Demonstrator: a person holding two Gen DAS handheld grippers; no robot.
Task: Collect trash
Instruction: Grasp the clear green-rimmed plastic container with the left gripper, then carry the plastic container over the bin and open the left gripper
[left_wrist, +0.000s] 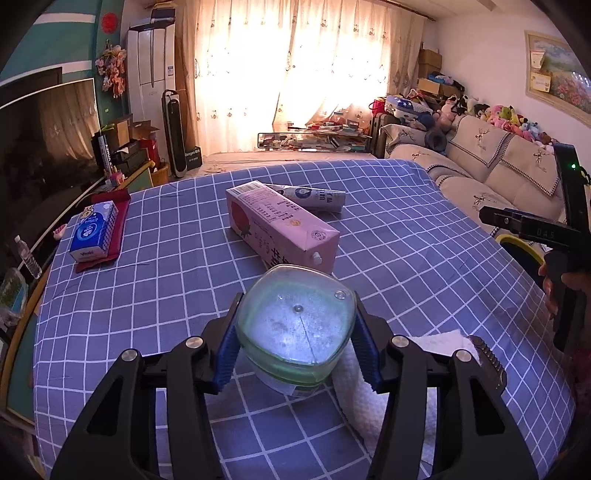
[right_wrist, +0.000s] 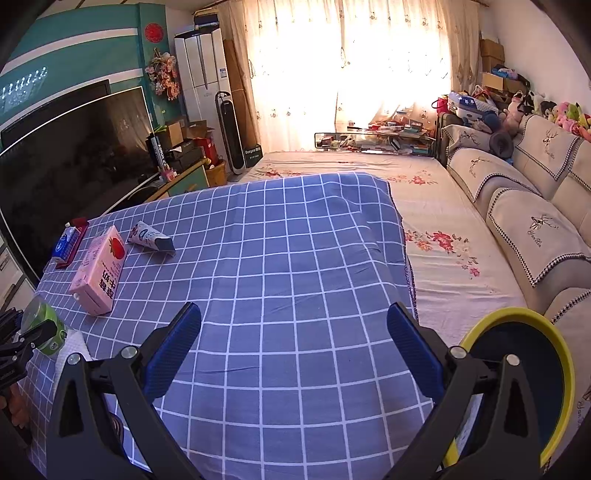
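Note:
My left gripper (left_wrist: 297, 332) is shut on a clear plastic cup with a green label (left_wrist: 295, 321), its round base facing the camera; the cup also shows in the right wrist view (right_wrist: 42, 325). A pink strawberry milk carton (left_wrist: 280, 225) lies on the blue checked cloth (left_wrist: 406, 229) just beyond the cup, also seen in the right wrist view (right_wrist: 99, 273). A flattened white tube (left_wrist: 314, 197) lies behind the carton. A white paper towel (left_wrist: 436, 341) lies under the left gripper's right side. My right gripper (right_wrist: 293, 347) is open and empty over bare cloth.
A yellow-rimmed bin (right_wrist: 524, 376) stands off the table's right edge by the sofa (right_wrist: 517, 206). A blue tissue pack (left_wrist: 94, 230) lies on a red cloth at the table's left edge. A television (right_wrist: 70, 155) stands at left.

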